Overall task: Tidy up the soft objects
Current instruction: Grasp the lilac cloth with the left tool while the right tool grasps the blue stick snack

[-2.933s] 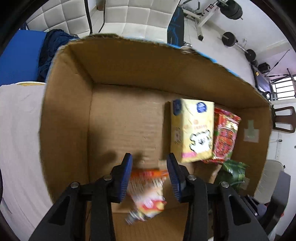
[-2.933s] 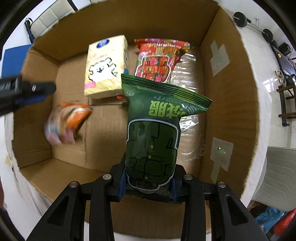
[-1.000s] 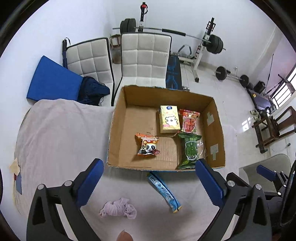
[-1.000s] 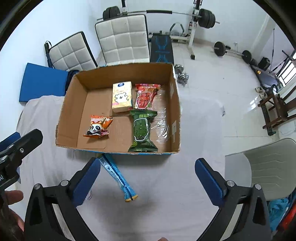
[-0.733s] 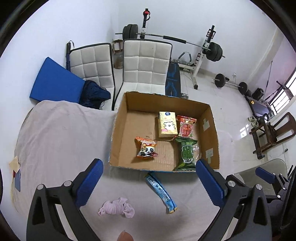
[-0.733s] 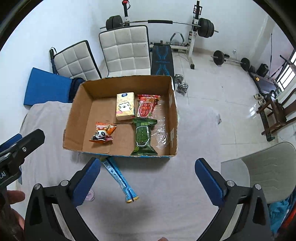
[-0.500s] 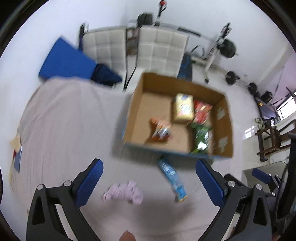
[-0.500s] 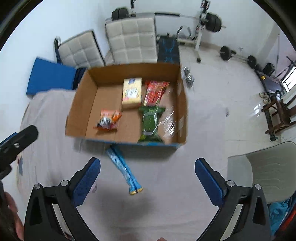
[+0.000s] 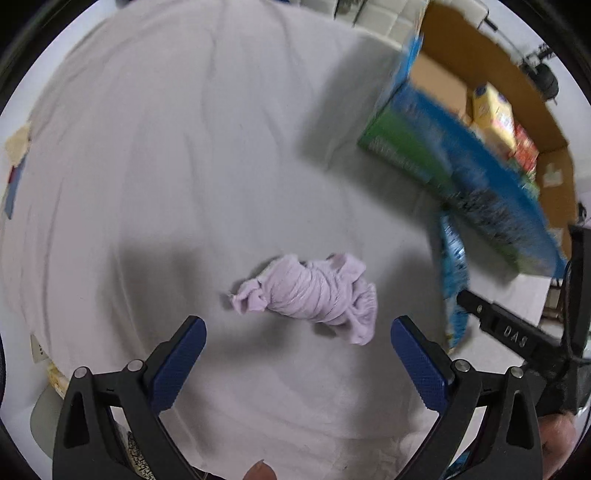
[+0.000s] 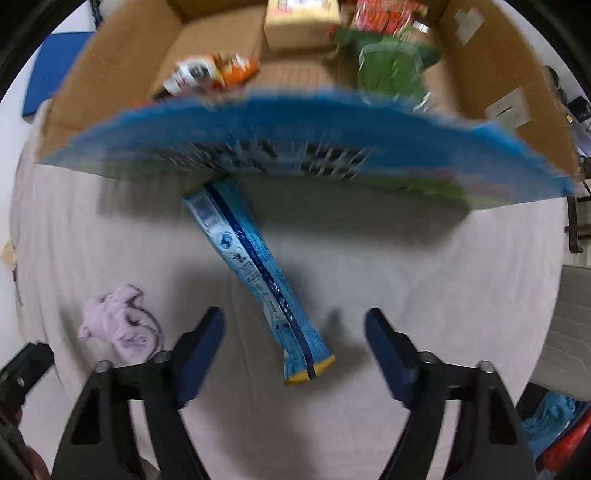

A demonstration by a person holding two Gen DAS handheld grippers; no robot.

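Observation:
A crumpled lilac cloth (image 9: 314, 291) lies on the grey sheet, just ahead of my open, empty left gripper (image 9: 297, 328); it also shows in the right wrist view (image 10: 123, 326). A long blue snack packet (image 10: 258, 284) lies in front of the cardboard box (image 10: 110, 81), its near end between the fingers of my open, empty right gripper (image 10: 293, 328). The packet shows at the right of the left wrist view (image 9: 456, 280). The box (image 9: 495, 74) holds a yellow tissue pack (image 10: 299, 22), an orange panda snack (image 10: 210, 72), a green bag (image 10: 391, 66) and a red bag (image 10: 388, 14).
The grey sheet (image 9: 166, 166) covers the surface and drops off at its left edge. The box's blue printed front wall (image 10: 295, 147) stands just beyond the packet. A grey chair seat (image 10: 569, 354) is at the right.
Both grippers have dropped from high above the box down close to the sheet. The left now faces the lilac cloth, the right the blue packet. Both stay open.

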